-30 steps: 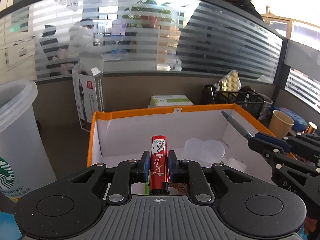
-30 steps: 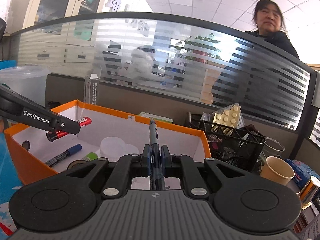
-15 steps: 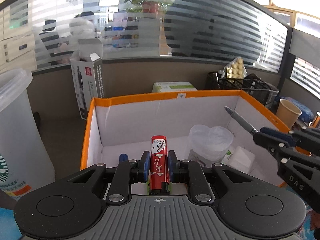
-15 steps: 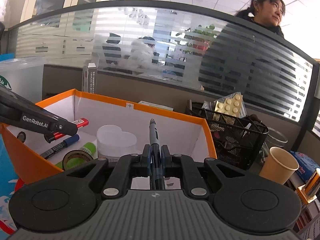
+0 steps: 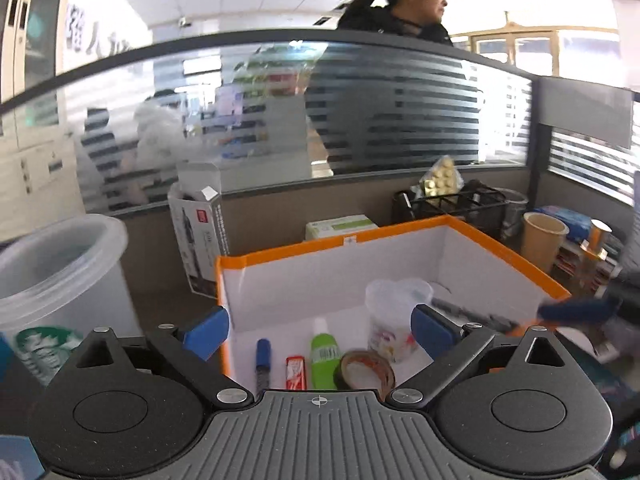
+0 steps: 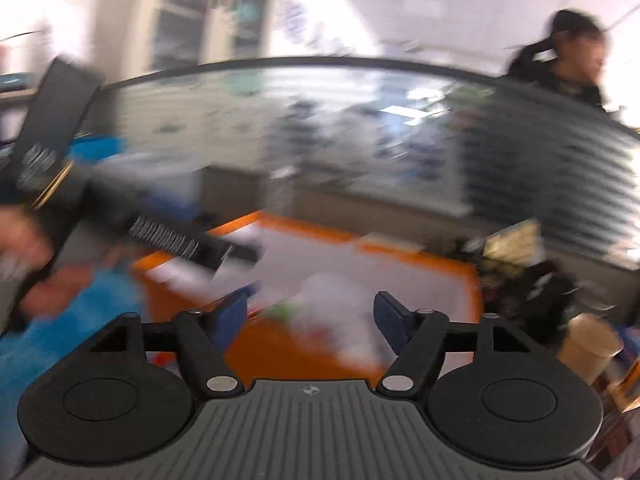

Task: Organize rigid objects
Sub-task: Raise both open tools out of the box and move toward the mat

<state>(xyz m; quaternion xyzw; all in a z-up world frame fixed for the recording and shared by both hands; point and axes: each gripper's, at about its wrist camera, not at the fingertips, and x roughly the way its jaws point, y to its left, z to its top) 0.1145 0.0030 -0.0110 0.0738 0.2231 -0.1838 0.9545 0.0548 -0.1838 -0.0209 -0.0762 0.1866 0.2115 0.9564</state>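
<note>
rigid objects already lie in the orange-rimmed box (image 5: 500, 250): a blue marker (image 5: 263, 360), a red lighter (image 5: 296, 372), a green tube (image 5: 323, 356), a roll of tape (image 5: 366, 370), a clear heart-shaped container (image 5: 394, 312) and a dark pen (image 5: 468, 312) by the right wall. my left gripper (image 5: 320, 330) hangs over the near edge, jaws opening wide with nothing between them. my right gripper (image 6: 310, 316), seen through heavy blur, is opening too and carries nothing. i judge the sorting well along. outside the box i see a paper cup (image 5: 542, 236), a wire basket (image 5: 460, 208) and a plastic starbucks cup (image 5: 60, 280); whether they belong inside i cannot tell.
</note>
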